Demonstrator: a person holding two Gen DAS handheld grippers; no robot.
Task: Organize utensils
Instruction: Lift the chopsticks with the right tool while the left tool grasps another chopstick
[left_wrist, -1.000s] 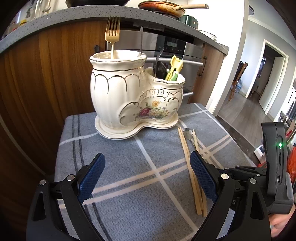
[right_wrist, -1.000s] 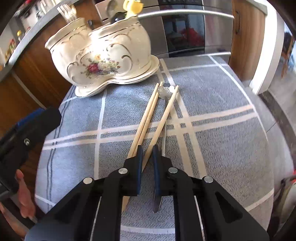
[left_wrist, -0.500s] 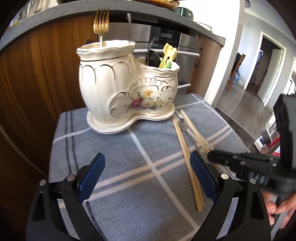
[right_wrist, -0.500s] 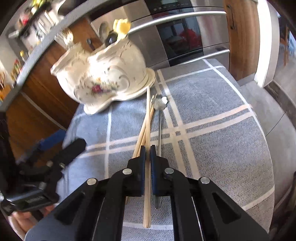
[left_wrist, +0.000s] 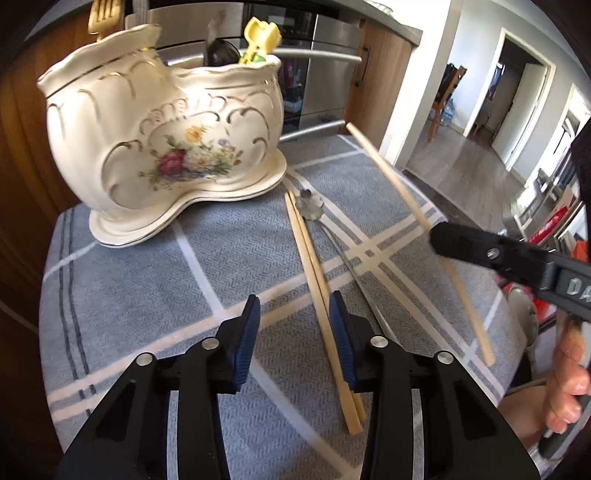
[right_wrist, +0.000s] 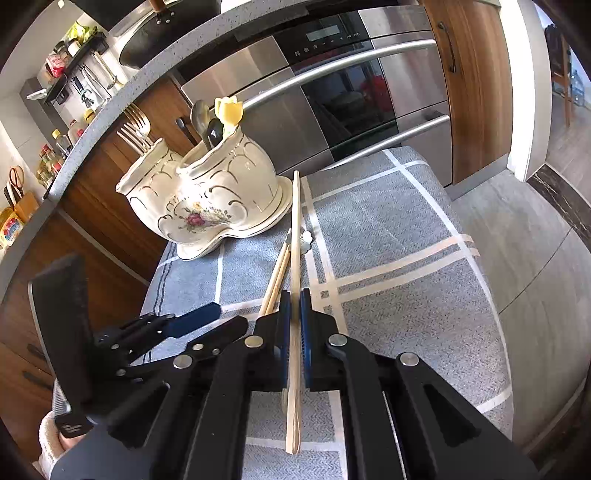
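A slim wooden chopstick is clamped in the right gripper, marked "DA". The left gripper is closing, empty, beside two chopsticks on woven cloth.

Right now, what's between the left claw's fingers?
Left wrist view: two chopsticks lying on the cloth, close to the right-hand pad; the claw is closing, not yet pressing them.

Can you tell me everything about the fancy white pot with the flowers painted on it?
The white pot looks like glossy ceramic, cream coloured, with gold swirls and a painted bunch of flowers on its side. It has two joined cups with wavy rims, one taller than the other, and sits upright on a matching base on the grey checked cloth. Forks stick out of the taller cup; spoons and a yellow utensil out of the lower one. Neither claw touches it.
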